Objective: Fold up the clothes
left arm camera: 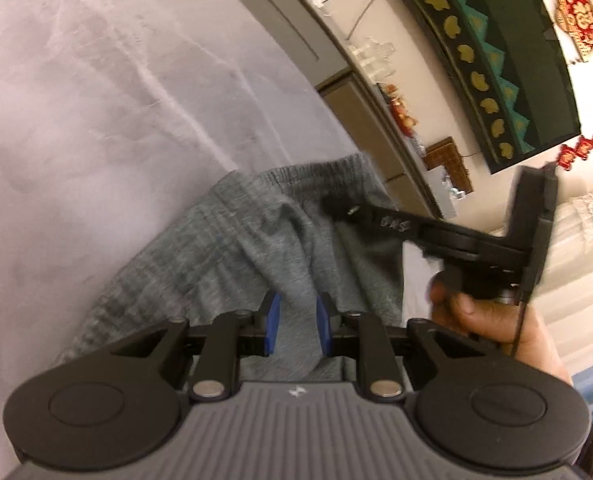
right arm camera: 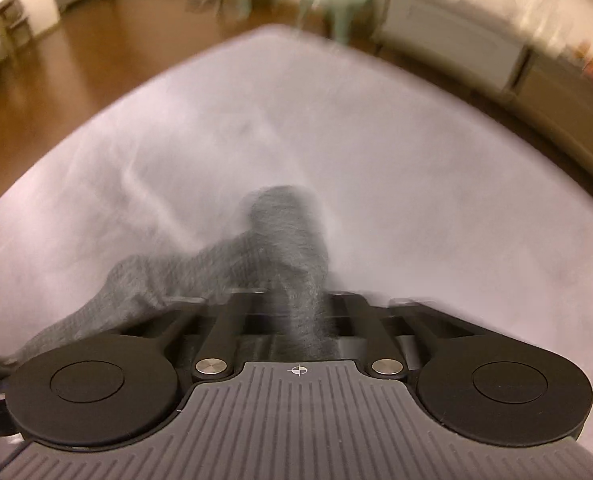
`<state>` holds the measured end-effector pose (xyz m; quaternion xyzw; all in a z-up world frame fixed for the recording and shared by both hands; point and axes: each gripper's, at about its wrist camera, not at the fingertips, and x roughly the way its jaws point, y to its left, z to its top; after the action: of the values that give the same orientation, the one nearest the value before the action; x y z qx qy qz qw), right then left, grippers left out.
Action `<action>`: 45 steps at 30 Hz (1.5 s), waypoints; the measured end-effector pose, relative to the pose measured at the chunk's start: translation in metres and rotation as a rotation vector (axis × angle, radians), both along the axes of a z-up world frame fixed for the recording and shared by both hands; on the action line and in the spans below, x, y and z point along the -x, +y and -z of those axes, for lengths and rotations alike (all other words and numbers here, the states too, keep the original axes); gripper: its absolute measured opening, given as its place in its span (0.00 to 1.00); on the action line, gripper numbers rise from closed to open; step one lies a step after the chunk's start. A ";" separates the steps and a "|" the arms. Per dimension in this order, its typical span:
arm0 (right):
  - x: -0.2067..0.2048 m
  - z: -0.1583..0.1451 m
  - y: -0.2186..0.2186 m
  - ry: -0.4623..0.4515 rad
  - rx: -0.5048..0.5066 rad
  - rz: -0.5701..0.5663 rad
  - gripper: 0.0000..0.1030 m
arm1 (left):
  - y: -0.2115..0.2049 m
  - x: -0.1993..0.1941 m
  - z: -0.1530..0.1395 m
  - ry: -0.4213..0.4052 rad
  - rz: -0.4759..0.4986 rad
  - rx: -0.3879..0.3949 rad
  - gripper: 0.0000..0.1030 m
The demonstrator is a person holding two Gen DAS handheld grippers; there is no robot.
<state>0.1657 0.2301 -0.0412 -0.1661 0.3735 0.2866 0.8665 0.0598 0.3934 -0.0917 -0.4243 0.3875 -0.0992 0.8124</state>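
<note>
Left gripper [left arm camera: 296, 326]: closed on grey garment [left arm camera: 232, 248].
Right gripper [right arm camera: 300, 312]: clamped on the same garment, blurred.
Garment: bunched over the white sheet [left arm camera: 96, 100], held by 2 grippers.
Progress: no fold is seen; spreading and folding are judged left.

A grey knit garment [left arm camera: 224, 248] with a ribbed hem lies bunched and creased on the pale-covered desk [left arm camera: 96, 100], toward the near edge. One fold runs up between the blue pads [left arm camera: 273, 326]; in the right wrist view, blurred, another bunch [right arm camera: 292, 248] rises above the desk.
</note>
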 end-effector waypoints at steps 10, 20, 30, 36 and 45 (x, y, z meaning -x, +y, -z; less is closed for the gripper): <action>0.112 -0.101 -0.030 -0.242 -0.163 -0.155 0.05 | -0.043 -0.050 -0.018 -0.133 0.215 -0.045 0.21; 0.206 -0.014 0.011 -0.264 -0.047 -0.162 0.05 | 0.039 -0.056 0.034 -0.017 -0.112 0.172 0.15; 0.227 0.050 0.014 -0.164 -0.060 -0.162 0.53 | 0.086 -0.039 0.030 0.009 -0.035 0.126 0.31; 0.195 0.001 -0.113 -0.135 -0.210 0.076 0.75 | 0.078 -0.005 -0.030 -0.119 -0.116 -0.150 0.32; 0.038 0.042 -0.249 0.171 -0.299 0.383 0.69 | 0.002 -0.062 -0.010 -0.010 0.119 -0.283 0.40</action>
<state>0.1282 -0.0188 -0.0829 0.0626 0.4236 0.1825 0.8851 0.1216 0.3958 -0.0813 -0.2812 0.4179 -0.0938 0.8588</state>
